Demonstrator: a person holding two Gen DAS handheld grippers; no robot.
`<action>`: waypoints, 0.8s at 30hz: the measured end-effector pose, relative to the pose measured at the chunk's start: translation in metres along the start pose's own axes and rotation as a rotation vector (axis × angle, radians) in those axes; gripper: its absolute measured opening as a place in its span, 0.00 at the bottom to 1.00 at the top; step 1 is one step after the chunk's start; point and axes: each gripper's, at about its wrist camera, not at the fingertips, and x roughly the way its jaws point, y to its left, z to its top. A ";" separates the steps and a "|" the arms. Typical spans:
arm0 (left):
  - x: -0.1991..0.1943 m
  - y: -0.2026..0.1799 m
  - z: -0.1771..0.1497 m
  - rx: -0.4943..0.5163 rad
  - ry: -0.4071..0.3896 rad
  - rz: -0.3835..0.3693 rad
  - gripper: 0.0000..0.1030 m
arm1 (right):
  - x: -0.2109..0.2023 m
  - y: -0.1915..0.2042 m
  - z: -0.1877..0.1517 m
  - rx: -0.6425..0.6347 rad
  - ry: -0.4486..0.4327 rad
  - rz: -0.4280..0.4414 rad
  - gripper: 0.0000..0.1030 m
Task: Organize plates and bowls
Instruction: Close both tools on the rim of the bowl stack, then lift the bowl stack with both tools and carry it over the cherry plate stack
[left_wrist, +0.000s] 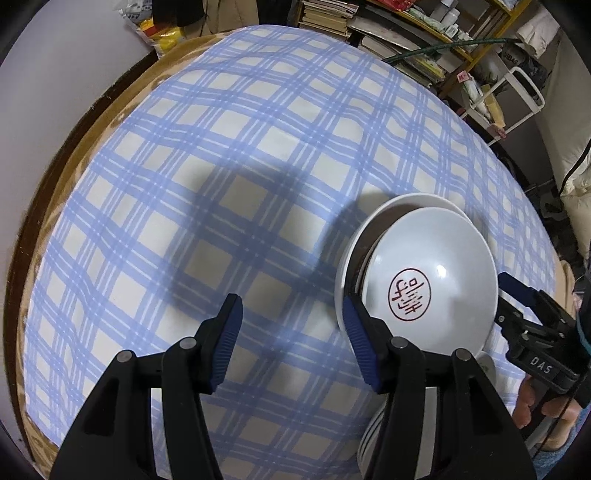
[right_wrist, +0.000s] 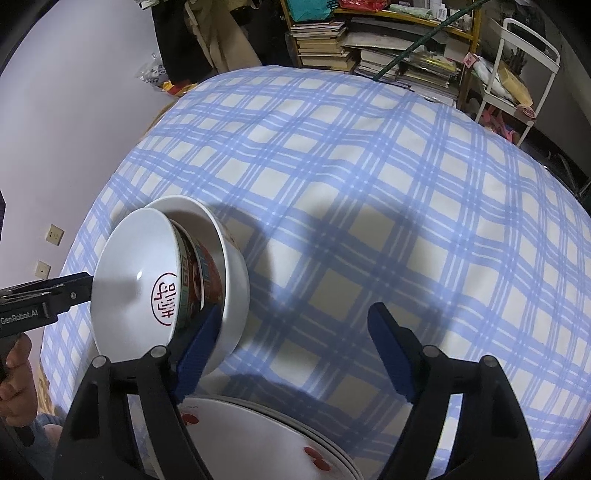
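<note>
room: cluttered, book shelves (right_wrist: 325, 40) and a white cart (right_wrist: 517, 74) at the back, pale wall to the left. surface: table under a blue plaid cloth (left_wrist: 229, 155), mostly bare.

item 1, bowls (right_wrist: 166, 284): a nested stack, stamped bowl (left_wrist: 428, 280) innermost with a red seal inside, a patterned bowl around it, a plain white bowl (right_wrist: 232, 280) outermost. the stack sits tilted on its side near my edge of the table; whether it rests on the cloth or is propped between my tools i cannot tell.

item 2, plates (right_wrist: 273, 439): a stack with red spots, low in the right wrist view, just beside the bowls.

item 3, my left gripper (left_wrist: 291, 343): spread wide, its right finger against the bowls' rim, nothing pinched.

item 4, my right gripper (right_wrist: 295, 350): also spread, left finger touching the white bowl's outer wall, nothing pinched.

progress, as i judge it: bowls gathered into one nest, plates into one pile, so sorting looks largely done. left: set the bowl nest upright and settle it in place.
</note>
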 end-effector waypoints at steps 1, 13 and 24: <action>0.001 0.001 0.001 0.000 0.000 0.001 0.55 | 0.000 0.000 0.000 0.009 0.001 0.005 0.83; 0.012 -0.007 0.006 -0.024 0.025 -0.063 0.29 | 0.001 0.008 0.003 0.022 -0.012 -0.004 0.57; 0.011 -0.028 0.005 0.032 0.001 -0.030 0.10 | 0.014 0.024 0.015 -0.039 0.110 0.053 0.10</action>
